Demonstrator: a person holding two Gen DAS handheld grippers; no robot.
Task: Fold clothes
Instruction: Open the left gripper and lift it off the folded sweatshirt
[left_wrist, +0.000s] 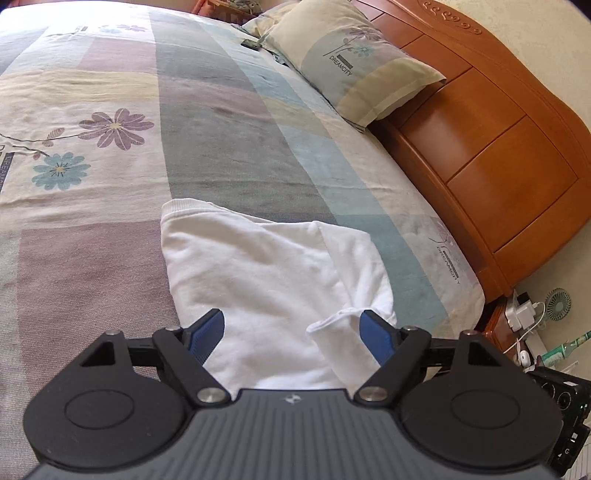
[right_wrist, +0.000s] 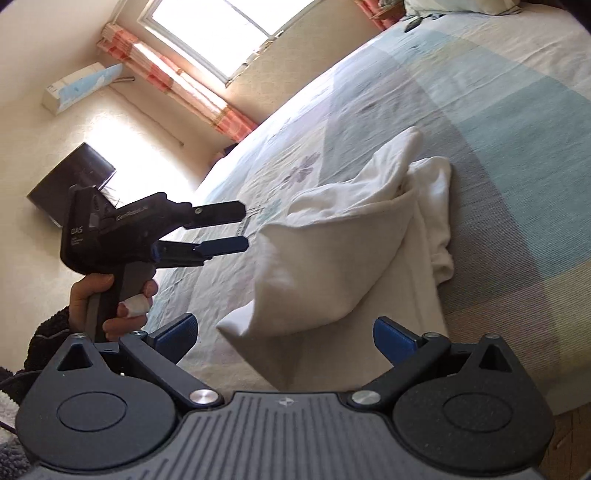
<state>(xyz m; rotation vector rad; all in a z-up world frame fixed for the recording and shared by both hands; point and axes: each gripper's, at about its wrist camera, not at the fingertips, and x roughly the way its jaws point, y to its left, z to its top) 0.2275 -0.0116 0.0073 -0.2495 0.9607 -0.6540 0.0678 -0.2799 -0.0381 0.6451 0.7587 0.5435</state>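
Note:
A white garment (left_wrist: 258, 266) lies crumpled on the patchwork bed sheet (left_wrist: 92, 266). In the left wrist view my left gripper (left_wrist: 291, 328) hovers over its near end, jaws wide, and a folded cuff (left_wrist: 332, 332) lies just inside the right blue pad (left_wrist: 376, 332). The right wrist view shows the garment (right_wrist: 332, 240) bunched up into a raised fold. My right gripper (right_wrist: 286, 332) stands open in front of it with nothing pinched. A hand (right_wrist: 92, 295) holds the left gripper (right_wrist: 242, 227) at the left, open, its fingertips just short of the cloth.
A flowered pillow (left_wrist: 354, 62) leans on the wooden headboard (left_wrist: 480, 129) at the right. Beside the bed stand a small fan (left_wrist: 557, 301), chargers and a bottle. A window (right_wrist: 210, 33), curtains and a dark box (right_wrist: 74, 177) lie beyond the bed's far side.

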